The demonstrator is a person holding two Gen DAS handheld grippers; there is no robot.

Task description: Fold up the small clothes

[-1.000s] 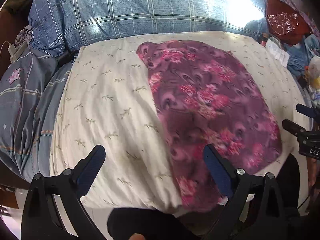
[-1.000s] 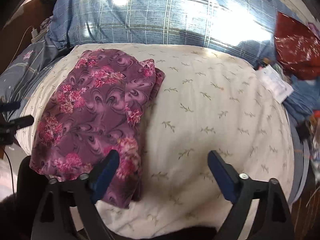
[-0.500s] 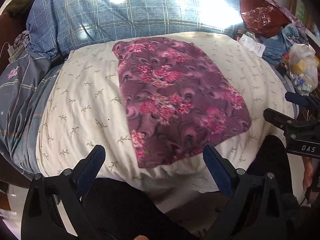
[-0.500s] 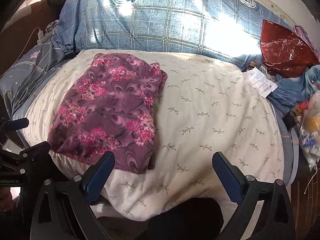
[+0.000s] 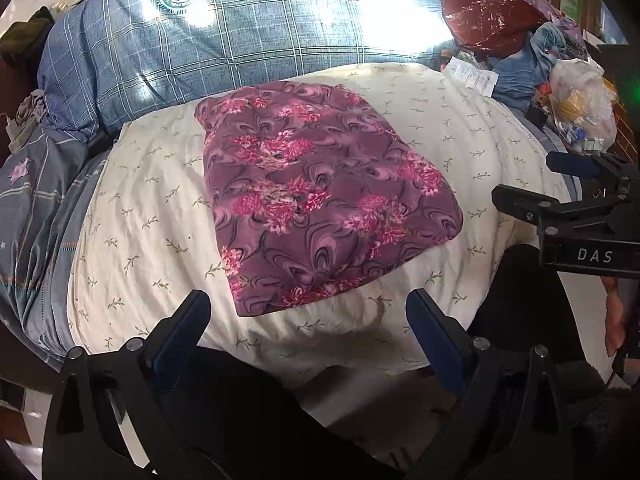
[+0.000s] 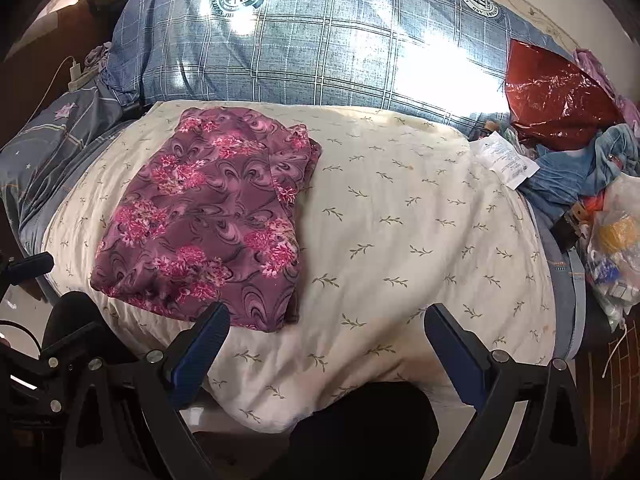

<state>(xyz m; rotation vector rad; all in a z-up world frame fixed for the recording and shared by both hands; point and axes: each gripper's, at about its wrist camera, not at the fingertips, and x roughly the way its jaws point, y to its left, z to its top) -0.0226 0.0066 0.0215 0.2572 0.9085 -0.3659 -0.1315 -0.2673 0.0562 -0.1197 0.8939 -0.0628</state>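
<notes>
The purple floral garment [image 5: 320,204] lies folded into a flat packet on the cream leaf-print cover [image 5: 140,216] of the bed, toward its left side, below the blue plaid pillow [image 6: 320,40]. Both grippers hang off the near edge with nothing in them: the left gripper [image 5: 308,320] gapes wide, and the right gripper [image 6: 326,336] has just been spreading its jaws, nothing between them. The fold looks done to me. If another fold is wanted, pinch the near hem at both corners, lift evenly and lay it flush on the far edge
</notes>
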